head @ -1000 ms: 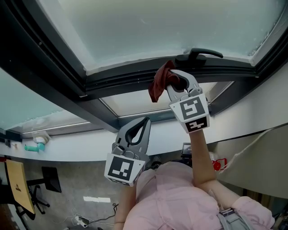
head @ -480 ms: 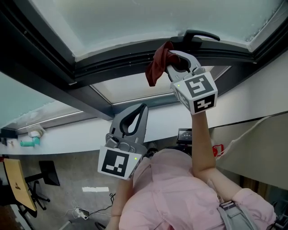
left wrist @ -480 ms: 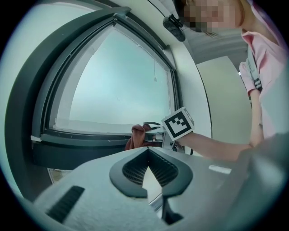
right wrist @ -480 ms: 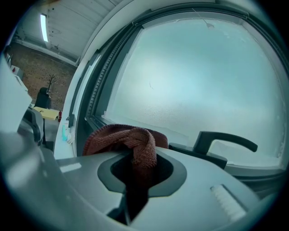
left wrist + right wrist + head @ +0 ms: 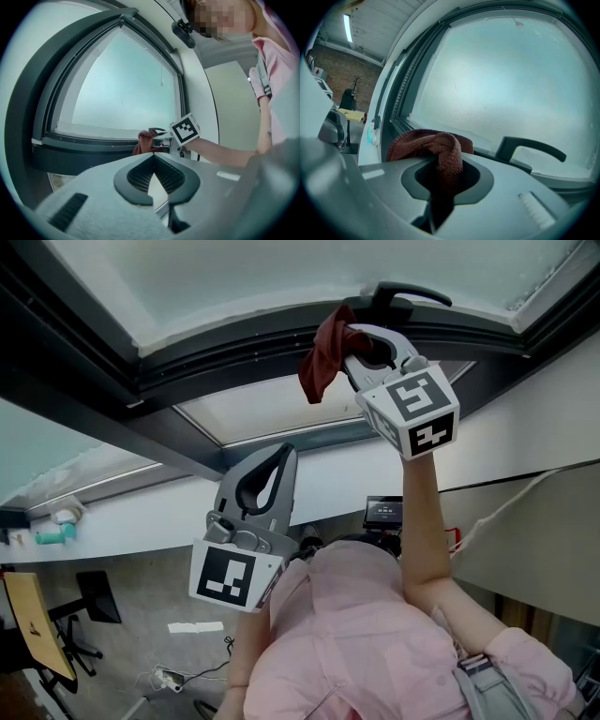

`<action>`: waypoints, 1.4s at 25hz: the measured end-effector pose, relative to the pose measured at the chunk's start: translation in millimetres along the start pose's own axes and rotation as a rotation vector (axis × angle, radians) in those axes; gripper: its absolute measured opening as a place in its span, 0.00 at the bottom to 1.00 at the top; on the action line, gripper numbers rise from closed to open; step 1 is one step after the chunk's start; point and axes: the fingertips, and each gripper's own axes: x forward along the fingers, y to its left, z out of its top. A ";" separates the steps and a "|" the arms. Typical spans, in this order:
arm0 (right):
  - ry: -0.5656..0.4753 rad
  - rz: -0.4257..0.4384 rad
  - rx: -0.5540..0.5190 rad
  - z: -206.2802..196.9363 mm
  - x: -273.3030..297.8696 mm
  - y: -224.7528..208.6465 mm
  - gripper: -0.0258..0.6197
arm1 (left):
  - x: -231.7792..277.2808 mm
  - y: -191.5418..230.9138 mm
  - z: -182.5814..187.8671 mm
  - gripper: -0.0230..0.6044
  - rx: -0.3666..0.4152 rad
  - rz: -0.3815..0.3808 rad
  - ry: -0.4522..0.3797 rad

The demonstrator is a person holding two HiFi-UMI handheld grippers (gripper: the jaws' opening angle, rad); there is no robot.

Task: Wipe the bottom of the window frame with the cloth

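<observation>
Holding soft, light, floppy cloth (image 5: 322, 354) bunched in clenched right gripper (image 5: 355, 340) by window frame (image 5: 234, 345), probably best pinched at a thick fold; left gripper (image 5: 284, 456) closed on nothing.

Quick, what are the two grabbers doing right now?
Left gripper: jaws closed, empty.
Right gripper: jaws closed on the cloth.

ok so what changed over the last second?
The head view tilted, so the window frame sits higher in picture. Against it, the right claw and cloth barely moved, beside the handle. The left claw sank away from the frame, drifting left. Nothing taken or released: right stays shut on the cloth, left shut, empty.
</observation>
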 end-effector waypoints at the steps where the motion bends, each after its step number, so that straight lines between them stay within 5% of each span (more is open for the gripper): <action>1: 0.001 -0.003 0.001 -0.3 -0.2 -1.0 0.13 | -0.5 0.2 -0.8 0.03 0.005 -0.004 0.004; 35: 0.005 -0.121 0.066 -18.7 -25.9 -46.0 0.13 | -11.9 -1.9 2.2 0.03 -0.018 0.008 -0.012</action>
